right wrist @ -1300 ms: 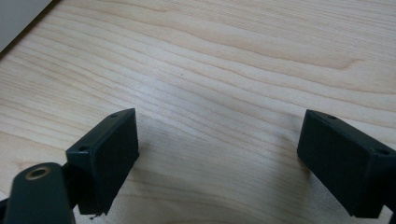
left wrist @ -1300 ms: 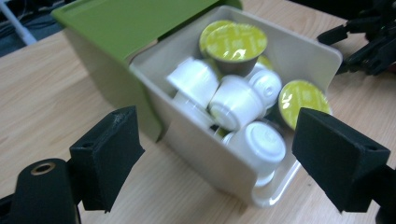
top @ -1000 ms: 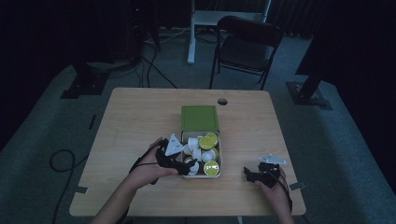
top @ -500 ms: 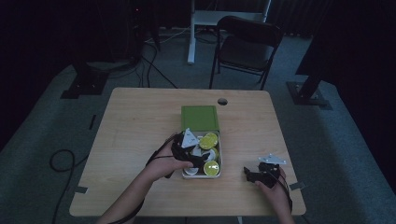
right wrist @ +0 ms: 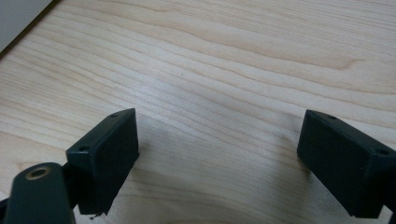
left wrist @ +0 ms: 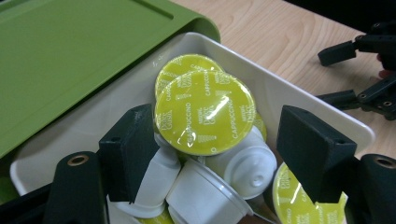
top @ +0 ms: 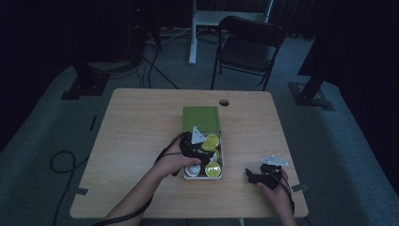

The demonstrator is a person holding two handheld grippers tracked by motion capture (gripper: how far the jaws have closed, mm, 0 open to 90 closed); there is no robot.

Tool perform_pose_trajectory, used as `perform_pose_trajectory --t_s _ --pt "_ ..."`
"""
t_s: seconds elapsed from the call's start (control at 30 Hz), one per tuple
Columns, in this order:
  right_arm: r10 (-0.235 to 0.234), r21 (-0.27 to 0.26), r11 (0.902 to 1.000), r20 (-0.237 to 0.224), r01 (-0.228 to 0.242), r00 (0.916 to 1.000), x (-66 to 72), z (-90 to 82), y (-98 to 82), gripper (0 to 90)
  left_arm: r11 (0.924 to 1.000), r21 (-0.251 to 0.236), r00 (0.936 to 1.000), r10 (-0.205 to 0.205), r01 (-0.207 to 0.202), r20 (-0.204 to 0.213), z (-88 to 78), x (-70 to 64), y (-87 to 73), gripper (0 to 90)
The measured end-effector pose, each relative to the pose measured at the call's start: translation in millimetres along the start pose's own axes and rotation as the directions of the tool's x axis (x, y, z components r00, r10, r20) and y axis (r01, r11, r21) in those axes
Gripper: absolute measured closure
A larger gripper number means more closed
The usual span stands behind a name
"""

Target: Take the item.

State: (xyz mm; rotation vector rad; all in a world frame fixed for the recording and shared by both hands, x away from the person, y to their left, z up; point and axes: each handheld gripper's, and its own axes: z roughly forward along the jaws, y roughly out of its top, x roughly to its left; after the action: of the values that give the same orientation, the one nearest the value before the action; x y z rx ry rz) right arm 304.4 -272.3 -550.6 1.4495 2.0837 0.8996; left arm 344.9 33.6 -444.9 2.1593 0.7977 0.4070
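A white box (top: pixel 221 157) with a green lid (top: pixel 201 118) folded back holds several coffee capsules with yellow-green foil tops. My left gripper (top: pixel 196 149) reaches into the box from its left side. In the left gripper view its jaws (left wrist: pixel 217 137) have just been closing around one cappuccino capsule (left wrist: pixel 204 112). The left pad (left wrist: pixel 128 154) is at the capsule's edge and the right pad (left wrist: pixel 315 156) stands a little off it. My right gripper (top: pixel 257 175) rests open on the table to the right of the box, with bare wood between its jaws (right wrist: pixel 217 154).
The box sits mid-table on a light wooden table (top: pixel 141 127) with a cable hole (top: pixel 224 102) at the back. A folding chair (top: pixel 247 47) stands beyond the far edge. The right gripper's black fingers (left wrist: pixel 359 70) show past the box rim (left wrist: pixel 289 93).
My left gripper has moved right from the box's left edge to over the capsules and dipped in, its jaws narrowing around a capsule. The right gripper has stayed put.
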Motion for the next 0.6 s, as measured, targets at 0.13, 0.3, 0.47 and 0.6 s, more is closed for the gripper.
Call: perform_pose_trajectory --t_s 0.13,0.3,0.47,0.6 --pt "-0.001 0.000 1.0000 -0.001 0.001 1.0000 0.0 0.0 0.0 12.2 0.9999 0.011 1.0000 -0.003 0.003 -0.004 6.2 -0.8 2.8 28.4" --pt "-0.004 0.001 1.0000 -0.004 0.004 1.0000 0.1 -0.1 0.0 12.2 0.9995 0.029 0.9999 -0.012 0.012 0.004 13.9 -2.1 5.5 28.4" --pt "-0.005 0.000 1.0000 -0.005 0.005 1.0000 0.2 0.0 0.0 12.2 0.9983 0.044 0.9992 -0.039 0.039 0.010 18.8 -1.9 9.2 31.3" --pt "-0.004 0.000 1.0000 -0.005 0.004 1.0000 0.3 0.0 0.0 12.2 0.9976 0.057 0.9991 -0.039 0.039 -0.018 20.4 -4.3 11.1 39.0"
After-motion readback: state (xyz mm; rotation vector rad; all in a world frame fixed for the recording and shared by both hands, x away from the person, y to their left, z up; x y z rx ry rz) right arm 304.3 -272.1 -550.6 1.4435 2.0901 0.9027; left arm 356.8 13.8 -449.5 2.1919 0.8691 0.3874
